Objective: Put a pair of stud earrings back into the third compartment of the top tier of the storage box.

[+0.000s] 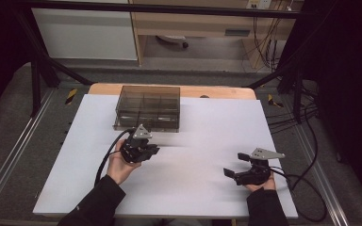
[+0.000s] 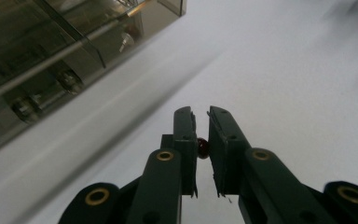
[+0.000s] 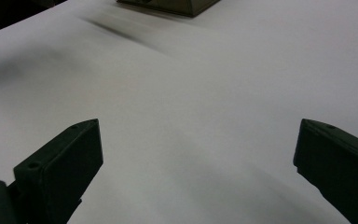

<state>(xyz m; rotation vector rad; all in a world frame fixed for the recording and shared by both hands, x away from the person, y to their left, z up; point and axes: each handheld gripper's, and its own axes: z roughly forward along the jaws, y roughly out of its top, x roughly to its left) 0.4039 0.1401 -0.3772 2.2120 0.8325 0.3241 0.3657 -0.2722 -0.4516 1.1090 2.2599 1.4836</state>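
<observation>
The left gripper [image 2: 200, 116] pinches a small dark-red bead [image 2: 203, 146] near the compartment box [image 1: 147, 107], likely to sort it; the right gripper [image 3: 196, 158] idles, jaws wide.

Left gripper [image 1: 152, 149] — held just in front of the compartment box [image 1: 147, 108], jaws nearly closed on a small dark red object [image 2: 203, 147]. Right gripper [image 1: 234, 165] — well to the right of the box and nearer the person, jaws spread wide, pointing left.
</observation>
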